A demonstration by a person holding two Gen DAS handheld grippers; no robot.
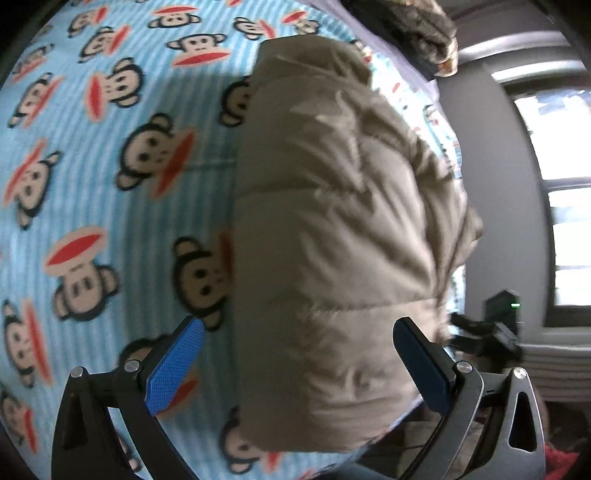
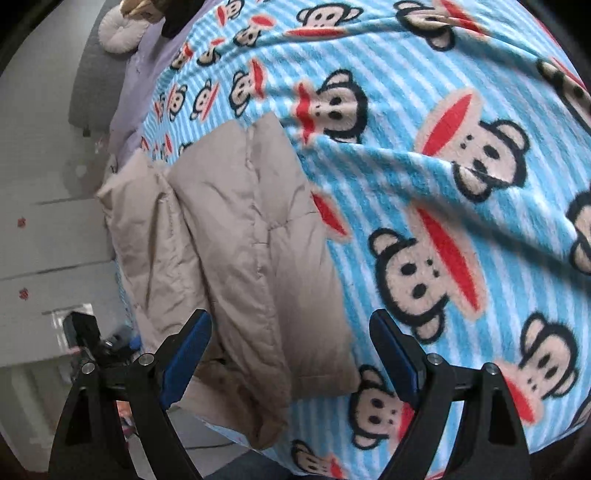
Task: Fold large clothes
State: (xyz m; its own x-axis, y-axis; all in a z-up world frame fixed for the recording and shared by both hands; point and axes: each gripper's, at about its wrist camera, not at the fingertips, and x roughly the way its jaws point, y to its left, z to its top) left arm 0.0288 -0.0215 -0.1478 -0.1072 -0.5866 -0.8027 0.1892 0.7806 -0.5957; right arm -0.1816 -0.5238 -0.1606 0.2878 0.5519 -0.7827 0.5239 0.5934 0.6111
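Observation:
A beige quilted puffer jacket lies on a bed covered by a blue striped monkey-print blanket. In the left wrist view my left gripper hovers over the jacket's near end, its blue-padded fingers spread wide and nothing pressed between them. In the right wrist view the same jacket lies lengthwise along the left edge of the blanket. My right gripper hangs open above the jacket's near right corner, its pads apart from the cloth.
The other gripper shows past the bed's right edge in the left view, and as a dark shape at lower left in the right view. A window and grey wall flank the bed. A round cushion and lilac sheet lie at its far end.

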